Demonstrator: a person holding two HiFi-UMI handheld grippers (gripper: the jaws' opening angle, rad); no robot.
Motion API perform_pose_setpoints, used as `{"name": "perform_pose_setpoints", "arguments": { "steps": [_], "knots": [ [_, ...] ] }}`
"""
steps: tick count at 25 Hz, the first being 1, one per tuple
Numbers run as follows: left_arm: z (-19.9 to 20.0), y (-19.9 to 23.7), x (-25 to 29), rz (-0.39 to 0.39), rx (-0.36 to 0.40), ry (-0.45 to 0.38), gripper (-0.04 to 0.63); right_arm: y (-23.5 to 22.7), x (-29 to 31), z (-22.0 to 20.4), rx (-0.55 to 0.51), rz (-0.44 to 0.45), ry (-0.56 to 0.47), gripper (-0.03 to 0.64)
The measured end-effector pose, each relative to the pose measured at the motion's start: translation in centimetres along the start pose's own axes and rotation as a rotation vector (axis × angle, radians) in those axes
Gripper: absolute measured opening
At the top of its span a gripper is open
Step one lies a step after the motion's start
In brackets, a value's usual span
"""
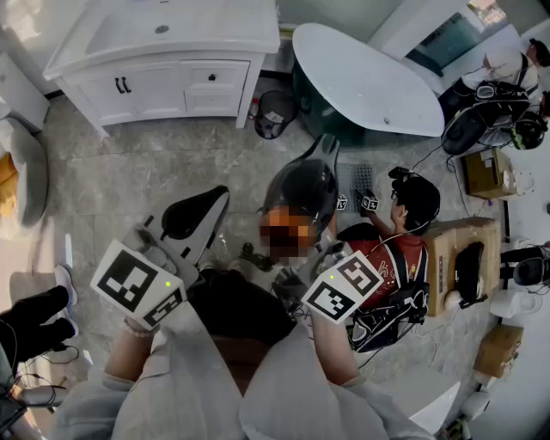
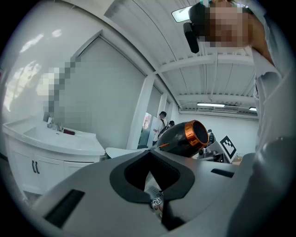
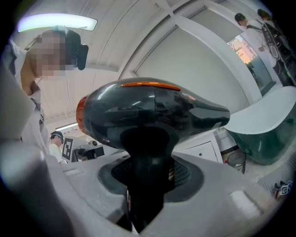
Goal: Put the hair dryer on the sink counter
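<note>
**Hair dryer up in my right jaws, counter well ahead**

My right gripper (image 3: 147, 178) has its jaws pinching the handle of the hair dryer (image 3: 152, 111). The dark body rides above them and is roughly level. I judge the handle is the sensible place to grip, because it leaves the bulky body free to be laid down. In the head view the dryer hangs in mid-air over the floor, well apart from the white sink counter (image 1: 219, 26) at the far left. Its top looks bare around the basin, so there should be room for it. My left gripper (image 1: 196, 215) is level just beside the dryer, jaws pressed together on nothing, so as I read it this is a one-handed carry. Another person sits on the floor at the right, clear of my path
</note>
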State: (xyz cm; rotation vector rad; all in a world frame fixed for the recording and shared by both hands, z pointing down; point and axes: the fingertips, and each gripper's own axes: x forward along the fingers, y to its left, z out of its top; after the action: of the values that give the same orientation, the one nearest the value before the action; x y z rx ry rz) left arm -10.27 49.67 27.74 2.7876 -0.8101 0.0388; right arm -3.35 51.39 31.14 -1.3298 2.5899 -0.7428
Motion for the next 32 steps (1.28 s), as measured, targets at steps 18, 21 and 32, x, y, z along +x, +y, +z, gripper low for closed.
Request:
{"name": "perform_pose_setpoints", "arguments": {
  "steps": [18, 21, 32],
  "knots": [
    [-0.3, -1.6, 0.6, 0.005, 0.01, 0.008, 0.003, -0.3, -1.4, 0.1, -0.011, 0.014, 0.004, 0.154],
    [-0.3, -1.8, 1.0, 0.013, 0.008, 0.003, 0.003, -0.5, -1.8, 0.3, -0.023, 0.021, 0.003, 0.155],
    [0.1, -3.3, 1.6, 0.077, 0.017, -0.011, 0.003, -1.3, -3.5, 1.1, -0.025, 0.055, 0.009, 0.155]
  ]
}}
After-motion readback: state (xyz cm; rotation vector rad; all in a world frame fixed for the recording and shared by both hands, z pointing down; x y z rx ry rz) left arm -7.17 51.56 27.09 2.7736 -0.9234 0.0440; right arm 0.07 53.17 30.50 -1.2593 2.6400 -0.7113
